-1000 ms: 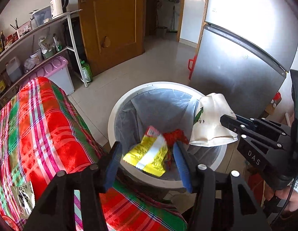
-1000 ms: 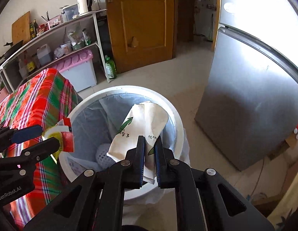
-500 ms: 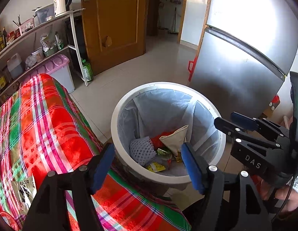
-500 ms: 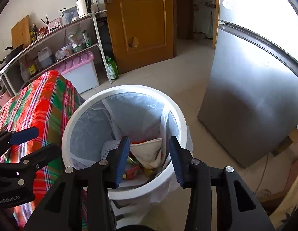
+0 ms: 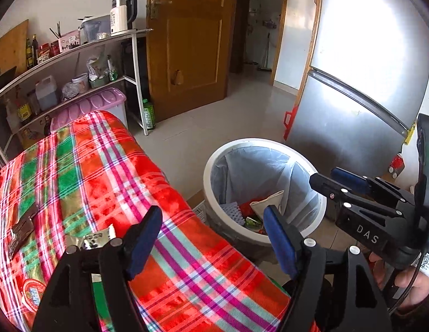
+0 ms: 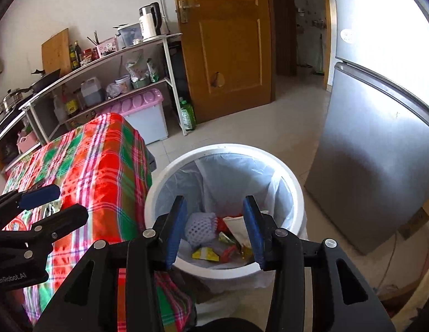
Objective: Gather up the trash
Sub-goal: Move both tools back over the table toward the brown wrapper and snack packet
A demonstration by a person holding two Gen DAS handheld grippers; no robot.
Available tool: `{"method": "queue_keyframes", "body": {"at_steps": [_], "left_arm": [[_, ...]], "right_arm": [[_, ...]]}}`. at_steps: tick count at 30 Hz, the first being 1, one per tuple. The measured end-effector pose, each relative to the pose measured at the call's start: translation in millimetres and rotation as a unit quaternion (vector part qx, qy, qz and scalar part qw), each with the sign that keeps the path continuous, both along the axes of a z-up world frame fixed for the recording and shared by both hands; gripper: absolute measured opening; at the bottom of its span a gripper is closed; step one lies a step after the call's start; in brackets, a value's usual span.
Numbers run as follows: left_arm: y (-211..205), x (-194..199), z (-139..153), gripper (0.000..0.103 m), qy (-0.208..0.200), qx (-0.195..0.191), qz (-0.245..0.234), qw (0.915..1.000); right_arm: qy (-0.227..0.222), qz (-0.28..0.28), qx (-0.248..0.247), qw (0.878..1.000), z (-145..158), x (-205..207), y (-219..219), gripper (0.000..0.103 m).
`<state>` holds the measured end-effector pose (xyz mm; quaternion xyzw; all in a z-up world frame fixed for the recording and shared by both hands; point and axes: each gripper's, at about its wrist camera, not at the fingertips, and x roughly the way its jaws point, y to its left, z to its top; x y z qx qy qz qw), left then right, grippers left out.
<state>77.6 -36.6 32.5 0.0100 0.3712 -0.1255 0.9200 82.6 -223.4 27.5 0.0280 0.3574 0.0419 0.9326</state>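
A white trash bin (image 5: 214,160) (image 6: 159,182) with a clear liner stands on the floor beside the table. Inside lie a white paper bag (image 5: 265,202) (image 6: 236,228), a yellow wrapper (image 6: 204,254), a foam fruit net (image 6: 198,225) and red scraps. My left gripper (image 5: 211,238) is open and empty over the table's edge. My right gripper (image 6: 214,227) is open and empty above the bin; it also shows in the left wrist view (image 5: 336,179). A silver wrapper (image 5: 97,239) and a dark brown wrapper (image 5: 20,233) lie on the table.
The table wears a red and green plaid cloth (image 5: 103,171) (image 6: 103,160). A grey fridge (image 5: 353,96) (image 6: 380,138) stands right of the bin. A shelf rack (image 5: 76,63) with jars, a pink-lidded box (image 5: 103,102) and a wooden door (image 5: 192,41) are behind.
Both grippers opened and dropped the yellow wrapper and the white bag into the bin. The left gripper then drew back over the table; the right gripper rose a little.
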Motion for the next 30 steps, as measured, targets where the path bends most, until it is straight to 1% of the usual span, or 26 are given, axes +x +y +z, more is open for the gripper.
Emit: {"method": "queue_keyframes", "body": {"at_steps": [5, 8, 11, 14, 18, 21, 24, 27, 30], "left_arm": [[40.7, -18.2, 6.2, 0.079, -0.016, 0.001, 0.041, 0.999], [68.1, -27.9, 6.5, 0.08, -0.024, 0.016, 0.075, 0.9967], [99.6, -36.8, 6.7, 0.08, -0.025, 0.004, 0.109, 0.9937], [127.5, -49.9, 4.3, 0.082, -0.03, 0.016, 0.143, 0.9892], [163.5, -63.3, -1.2, 0.083, -0.023, 0.002, 0.176, 0.9841], [184.8, -69.5, -6.7, 0.084, -0.016, 0.004, 0.201, 0.9794], [202.1, -73.9, -14.7, 0.085, -0.005, -0.007, 0.213, 0.9771], [211.4, -76.5, -24.6, 0.085, 0.005, 0.0, 0.219, 0.9757], [221.5, -75.9, -34.0, 0.085, 0.021, -0.019, 0.22, 0.9751]], "right_arm": [[-0.009, 0.042, 0.014, 0.999, 5.7, -6.3, 30.5, 0.044], [-0.009, 0.065, 0.027, 0.998, 5.6, -8.4, 50.4, 0.044], [-0.007, 0.091, 0.037, 0.995, 4.3, -9.2, 71.7, 0.044], [-0.002, 0.115, 0.038, 0.993, 1.2, -8.6, 95.2, 0.044], [0.007, 0.147, 0.05, 0.988, -4.2, -7.9, 120.9, 0.045], [0.016, 0.169, 0.052, 0.984, -9.6, -6.0, 141.1, 0.046], [0.027, 0.196, 0.051, 0.979, -16.0, -4.7, 161.4, 0.048], [0.036, 0.211, 0.049, 0.976, -22.3, -2.2, 178.3, 0.048], [0.046, 0.226, 0.044, 0.972, -28.5, 3.2, 195.4, 0.048]]}}
